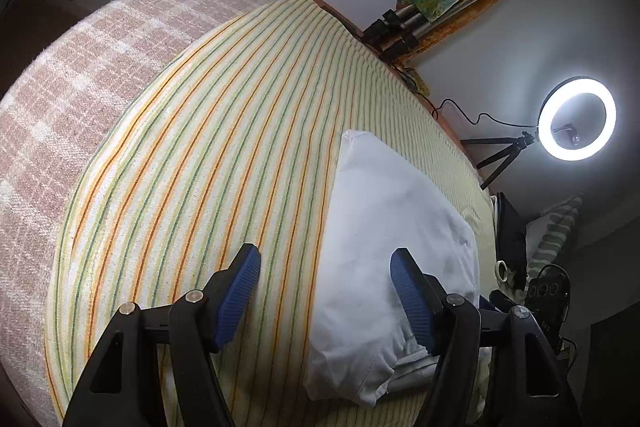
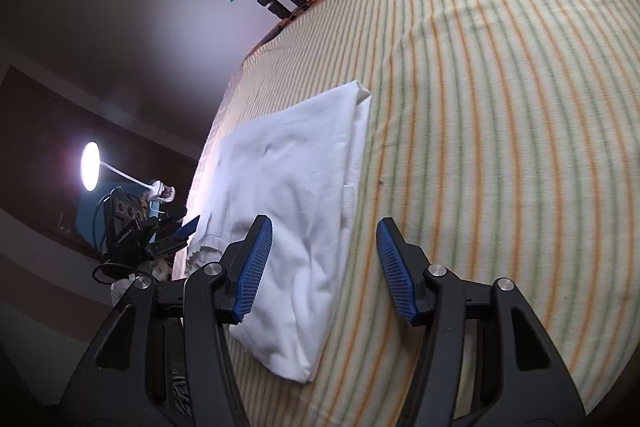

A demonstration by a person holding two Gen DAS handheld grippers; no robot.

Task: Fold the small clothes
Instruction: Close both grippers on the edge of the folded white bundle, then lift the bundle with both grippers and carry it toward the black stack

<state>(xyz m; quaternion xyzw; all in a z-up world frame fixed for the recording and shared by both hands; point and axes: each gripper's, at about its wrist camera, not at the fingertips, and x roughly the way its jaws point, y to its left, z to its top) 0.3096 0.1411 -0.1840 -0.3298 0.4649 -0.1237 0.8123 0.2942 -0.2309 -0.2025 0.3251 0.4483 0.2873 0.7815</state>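
White cloth, a small folded garment (image 2: 296, 195), lies flat on a striped sheet (image 2: 500, 131) that covers the bed, close to one long edge of the mattress. It makes a rough rectangle with one corner pointing away from both cameras; near the grippers a stitched hem shows at its edge. No box, basket or other container can be made out in either view.

In the left wrist view the left gripper (image 1: 325, 287) stands with its jaws apart above the sheet, nothing pressed between the blue pads. One pad (image 1: 412, 301) sits over the near part of the garment (image 1: 392, 227); the other is over bare sheet (image 1: 192, 147).

From the right wrist camera, the right gripper (image 2: 324, 263) is likewise spread and empty. One of its pads (image 2: 254, 267) hangs over the garment, the other over stripes, and the folded edge runs between them.

Beyond the garment the sheet stretches wide and bare, leaving plenty of room on that side. On the other side the mattress edge is close. Past it stand a ring light (image 1: 576, 118) on a small tripod, a lit desk lamp (image 2: 91, 166) and some dark cabled gear. A checked blanket (image 1: 80, 99) covers the far end of the bed.
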